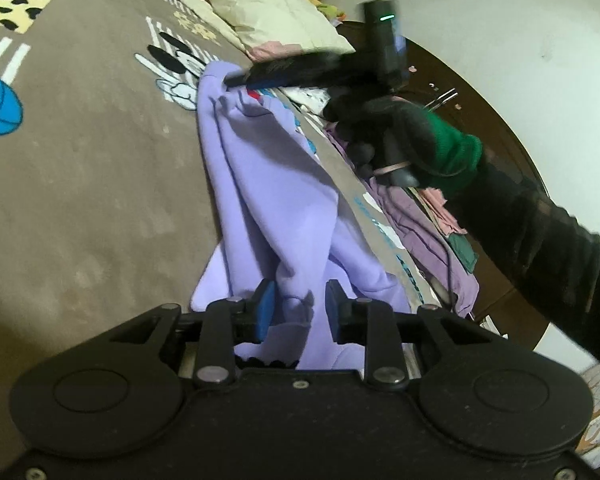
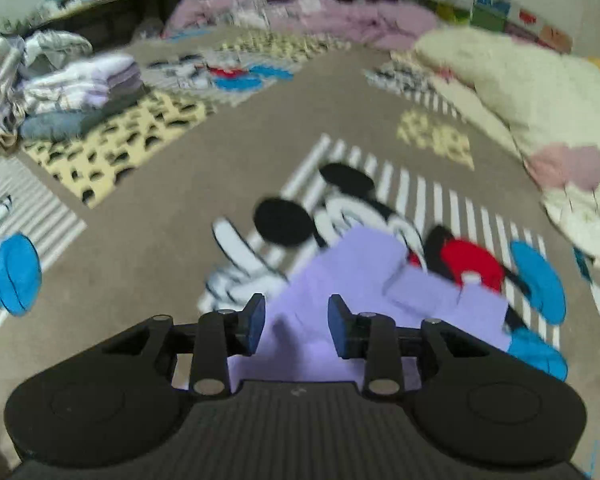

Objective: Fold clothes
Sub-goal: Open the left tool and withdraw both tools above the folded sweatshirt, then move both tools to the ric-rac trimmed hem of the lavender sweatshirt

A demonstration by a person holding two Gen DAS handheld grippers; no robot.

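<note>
Garment: lilac top [image 1: 260, 184] lying rumpled on the cartoon-print bed cover [image 1: 100, 160].
Left tongs [image 1: 300, 304]: released, a fold between the pads.
Right tongs [image 2: 296, 320]: released above the top's far end.

lilac sweatshirt [image 1: 260, 184], rumpled, lengthwise folds, lying on patterned blanket [image 1: 92, 160]

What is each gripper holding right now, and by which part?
Neither grips: the left gripper and right gripper stand open, the lilac garment lying loose between their pads.
</note>
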